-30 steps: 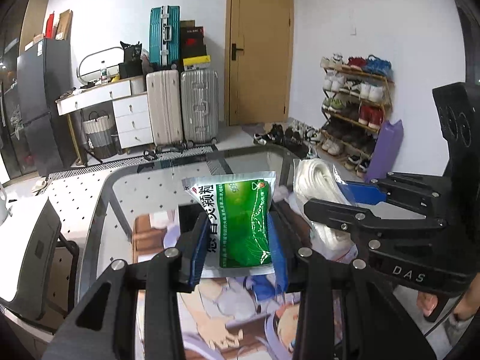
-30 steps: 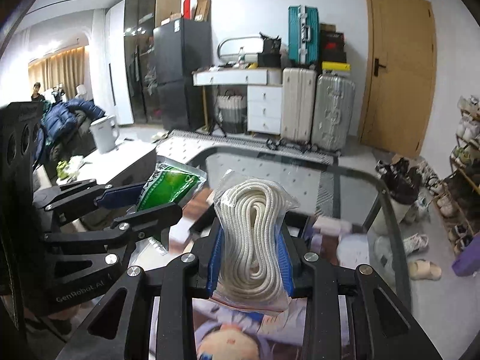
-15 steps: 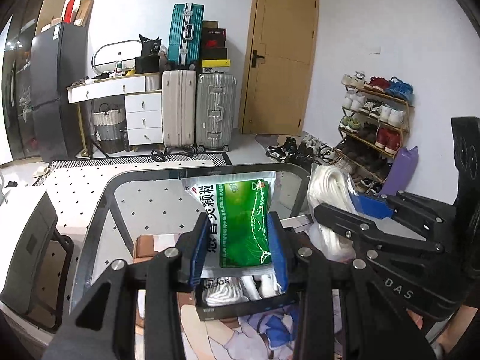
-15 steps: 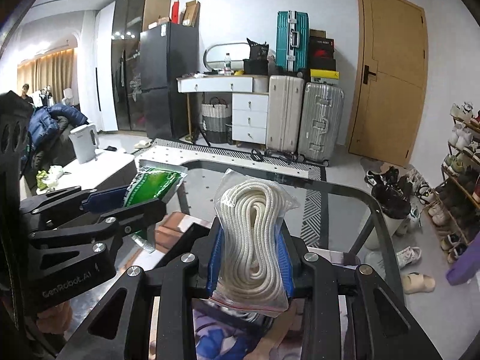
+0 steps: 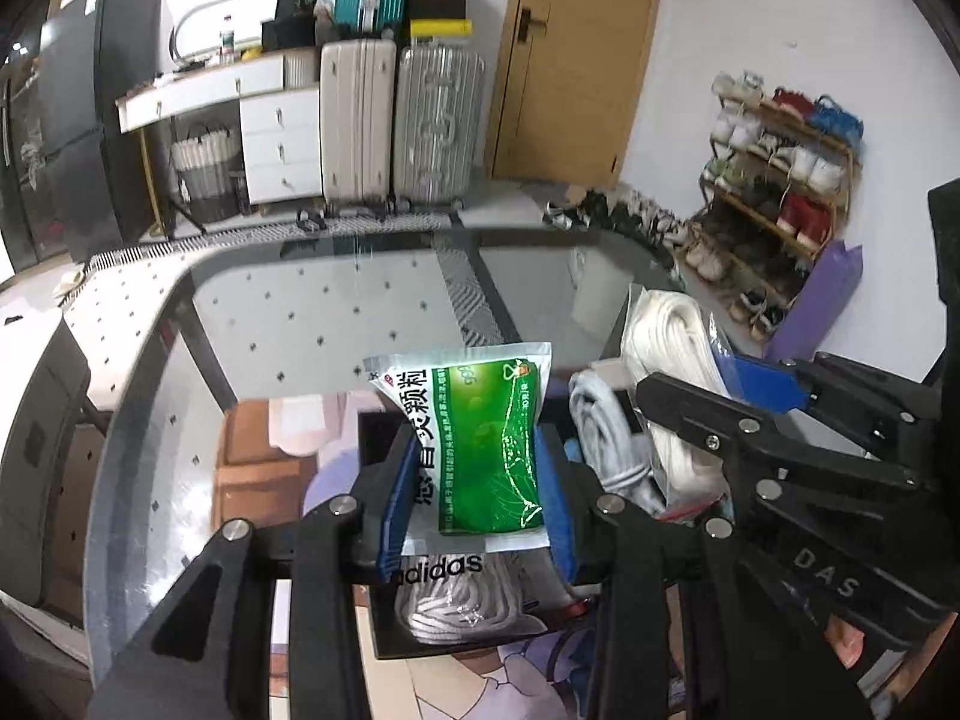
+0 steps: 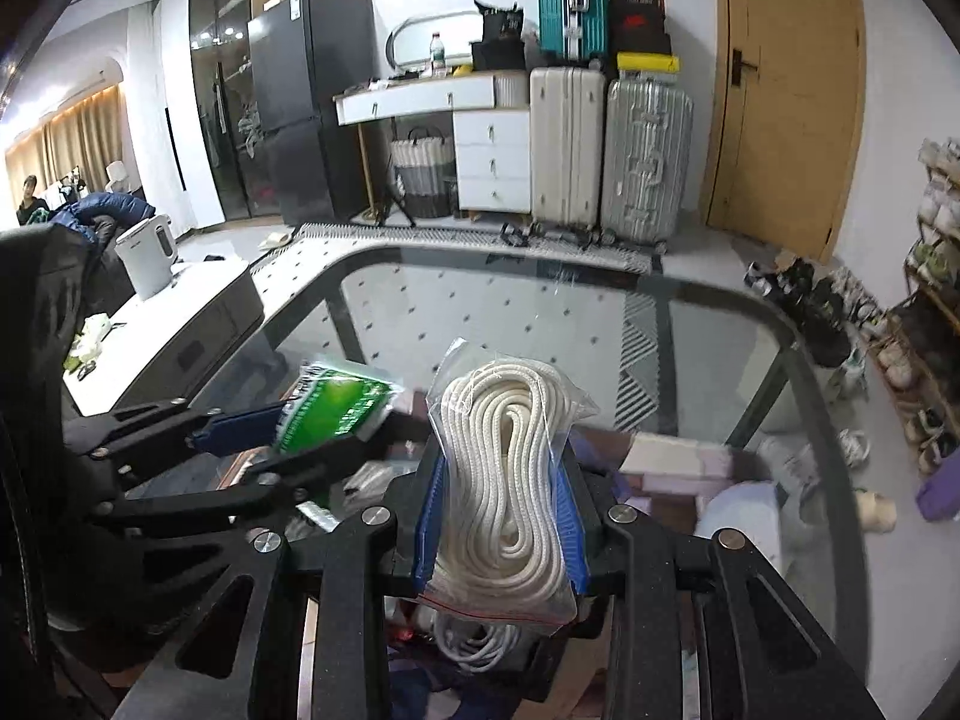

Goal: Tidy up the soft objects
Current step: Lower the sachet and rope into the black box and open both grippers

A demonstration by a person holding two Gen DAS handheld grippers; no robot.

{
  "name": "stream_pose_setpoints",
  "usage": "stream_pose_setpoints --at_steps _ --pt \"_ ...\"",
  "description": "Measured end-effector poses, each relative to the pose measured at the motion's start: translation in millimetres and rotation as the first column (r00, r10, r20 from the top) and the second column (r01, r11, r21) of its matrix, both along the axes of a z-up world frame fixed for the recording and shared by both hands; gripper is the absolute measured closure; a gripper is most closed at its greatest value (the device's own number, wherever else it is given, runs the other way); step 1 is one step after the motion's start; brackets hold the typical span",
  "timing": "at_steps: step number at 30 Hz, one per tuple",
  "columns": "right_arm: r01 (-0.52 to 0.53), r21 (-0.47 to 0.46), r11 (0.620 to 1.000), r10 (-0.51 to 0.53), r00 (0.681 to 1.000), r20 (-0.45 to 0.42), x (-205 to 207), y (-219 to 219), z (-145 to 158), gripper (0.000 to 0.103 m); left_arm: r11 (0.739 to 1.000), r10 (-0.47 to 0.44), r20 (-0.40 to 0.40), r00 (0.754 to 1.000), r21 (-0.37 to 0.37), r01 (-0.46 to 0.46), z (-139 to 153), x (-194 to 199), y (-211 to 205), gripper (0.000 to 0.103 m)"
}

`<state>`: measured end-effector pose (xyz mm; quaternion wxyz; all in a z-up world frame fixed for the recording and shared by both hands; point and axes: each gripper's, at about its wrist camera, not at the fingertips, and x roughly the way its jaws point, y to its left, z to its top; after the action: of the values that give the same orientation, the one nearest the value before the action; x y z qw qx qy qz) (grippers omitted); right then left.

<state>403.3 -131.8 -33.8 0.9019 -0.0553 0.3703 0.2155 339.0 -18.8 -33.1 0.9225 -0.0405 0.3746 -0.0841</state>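
Above a glass-topped table with a dark rim [image 5: 198, 300], over a black open box marked "adidas" [image 5: 441, 567] already holding coiled white cord [image 5: 462, 600] and a grey-white cable bundle [image 5: 600, 432]. Left gripper [image 5: 477, 462] clamped by its blue pads on a green-and-white foil sachet printed with Chinese characters and "999" [image 5: 480, 450], held upright just above the box. Right gripper [image 6: 501, 516] clamped likewise on a clear zip bag of coiled white rope [image 6: 510, 480], just beside the sachet and also over the box; "DAS" legible on the right gripper's black body in the left wrist view. Beneath the box, a printed cartoon-figure mat [image 5: 456, 684] spread over the glass. Nothing between the held packets and the box opening except its own contents. Behind the table: a beige ribbed hard-shell suitcase [image 5: 357, 120], a silver ribbed hard-shell suitcase [image 5: 438, 126], a teal hard-shell suitcase stacked higher up [image 6: 570, 0], a white drawer desk [image 6: 468, 138], a dark tall refrigerator [image 6: 306, 102], a closed wooden door [image 6: 780, 96]. To the right, a wooden shoe rack full of trainers [image 5: 780, 144], loose shoes on the floor beside it. At far left of the right wrist view, a white electric kettle [image 6: 150, 255] on a white side cabinet, a seated person [image 6: 30, 201] in the distance.
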Motion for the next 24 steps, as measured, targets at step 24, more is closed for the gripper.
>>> stream_pose_setpoints --at_steps 24 --pt "-0.049 0.015 0.999 0.051 0.986 -0.157 -5.6 -1.9 -56.6 0.07 1.0 -0.004 -0.101 0.995 -0.005 0.004 -32.5 3.8 -6.8 0.066"
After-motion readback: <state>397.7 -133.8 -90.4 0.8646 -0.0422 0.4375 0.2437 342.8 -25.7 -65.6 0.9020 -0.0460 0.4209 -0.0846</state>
